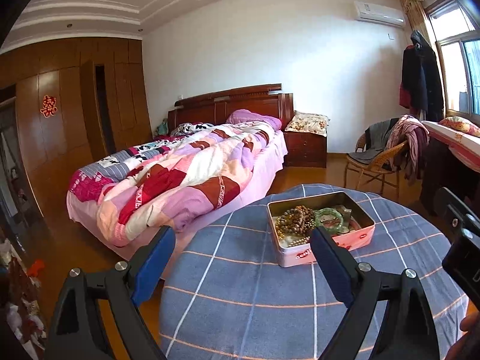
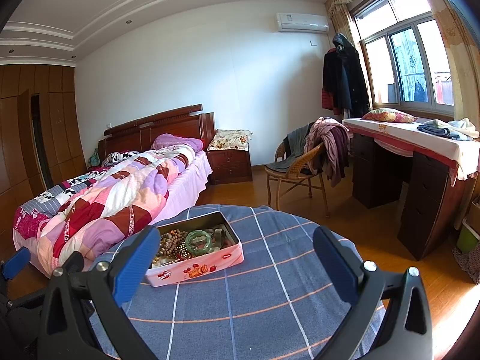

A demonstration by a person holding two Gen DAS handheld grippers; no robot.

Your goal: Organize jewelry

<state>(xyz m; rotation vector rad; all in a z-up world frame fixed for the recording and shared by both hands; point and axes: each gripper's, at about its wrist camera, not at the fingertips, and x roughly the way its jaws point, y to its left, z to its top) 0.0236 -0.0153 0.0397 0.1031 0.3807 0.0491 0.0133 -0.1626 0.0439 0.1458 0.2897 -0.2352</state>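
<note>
Both claws gape level (empty) before jewelry tin (image 2: 195, 265): left claw (image 1: 243, 240), right claw (image 2: 237, 249).

left wrist: over table (image 1: 240, 300), facing bed | right wrist: same, window-side | shared: tin (image 2: 210, 267)

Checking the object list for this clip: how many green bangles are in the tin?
1. The green bangle lies in the open pink tin on the checked cloth, right of the brown bead strands. More could be buried under the other jewelry.
</note>
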